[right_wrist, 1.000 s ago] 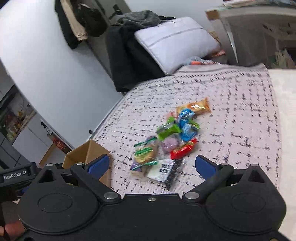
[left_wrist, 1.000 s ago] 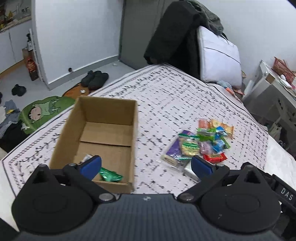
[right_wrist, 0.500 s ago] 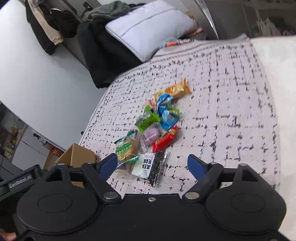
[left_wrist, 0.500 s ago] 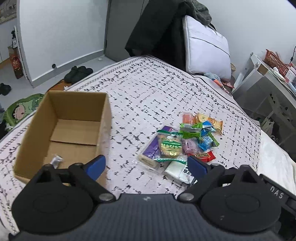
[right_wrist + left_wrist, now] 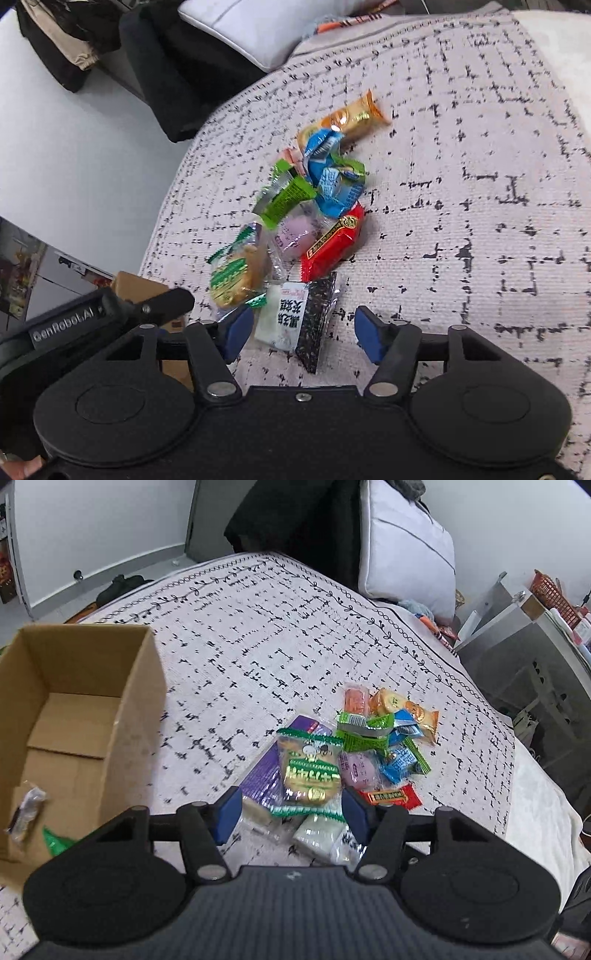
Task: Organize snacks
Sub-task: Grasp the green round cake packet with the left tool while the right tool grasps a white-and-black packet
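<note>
A heap of wrapped snacks lies on the patterned bed cover. My left gripper is open, its blue fingers either side of the near end of a green-and-gold packet. A cardboard box at the left holds a clear packet and a green one. In the right wrist view my right gripper is open around a white-and-black packet. Beyond it lie a red bar, the green-and-gold packet, and blue, green and orange wrappers. The left gripper's body shows at the left edge.
A white pillow and dark clothes sit at the bed's head. Grey furniture stands past the right bed edge, with a cream blanket near it. The floor drops off left of the box.
Both grippers have moved forward and down onto the snack heap. The left one swung right, away from the box. Both stay open.
</note>
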Demonstrator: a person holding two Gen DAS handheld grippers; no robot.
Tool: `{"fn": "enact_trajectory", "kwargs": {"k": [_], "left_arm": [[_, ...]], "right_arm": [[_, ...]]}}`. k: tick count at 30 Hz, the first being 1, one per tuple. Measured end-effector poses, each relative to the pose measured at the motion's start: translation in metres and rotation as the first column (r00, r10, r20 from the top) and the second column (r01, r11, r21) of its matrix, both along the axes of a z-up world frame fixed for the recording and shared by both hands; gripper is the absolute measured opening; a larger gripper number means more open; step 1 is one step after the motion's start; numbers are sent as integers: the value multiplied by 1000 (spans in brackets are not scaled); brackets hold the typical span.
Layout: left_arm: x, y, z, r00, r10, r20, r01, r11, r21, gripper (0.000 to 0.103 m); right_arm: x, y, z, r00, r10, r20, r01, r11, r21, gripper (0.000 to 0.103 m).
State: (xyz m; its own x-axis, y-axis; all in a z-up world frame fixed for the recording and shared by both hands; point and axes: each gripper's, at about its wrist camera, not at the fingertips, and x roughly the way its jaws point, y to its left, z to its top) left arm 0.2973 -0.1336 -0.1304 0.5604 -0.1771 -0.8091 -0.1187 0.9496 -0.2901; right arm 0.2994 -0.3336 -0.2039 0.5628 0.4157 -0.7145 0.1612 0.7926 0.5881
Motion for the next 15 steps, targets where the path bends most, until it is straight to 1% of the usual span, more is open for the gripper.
{"fn": "enact_trajectory", "kwargs": {"k": [3,5,9,10,11,12,14,15], "left_arm": [[15,-2,-9,1000,-2,-18,2,1000,-19,59],[24,-6,-15,1000,-13,-27,12,1000,-28,59],[36,-13,-26,999,-34,-40,33,999,-19,59],[38,-14,-30,998,-37,-46,36,999,-15,59],[40,-16,-33,998,-39,-51,39,999,-15,59],[42,-17,-36,998,-40,-57,39,999,-17,59],[45,-20,-41,997,-40,-69,40,999,-11,59],[46,-21,-43,997,-41,-67,41,999,-1,60]], "right_arm": [[10,6,-11,999,-5,-35,5,1000,-6,55],[13,10,-14,1000,0,-31,0,1000,-16,55],[16,15,-15,1000,17,-16,-17,1000,-25,54],[16,16,-16,1000,19,-14,-19,999,-26,50],[17,17,-16,1000,21,-13,-22,999,-31,43],[19,17,-17,1000,21,-14,-22,999,-40,39],[21,16,-20,1000,20,-15,-21,999,-30,34],[22,16,-21,1000,21,-13,-22,999,-25,33]]}}
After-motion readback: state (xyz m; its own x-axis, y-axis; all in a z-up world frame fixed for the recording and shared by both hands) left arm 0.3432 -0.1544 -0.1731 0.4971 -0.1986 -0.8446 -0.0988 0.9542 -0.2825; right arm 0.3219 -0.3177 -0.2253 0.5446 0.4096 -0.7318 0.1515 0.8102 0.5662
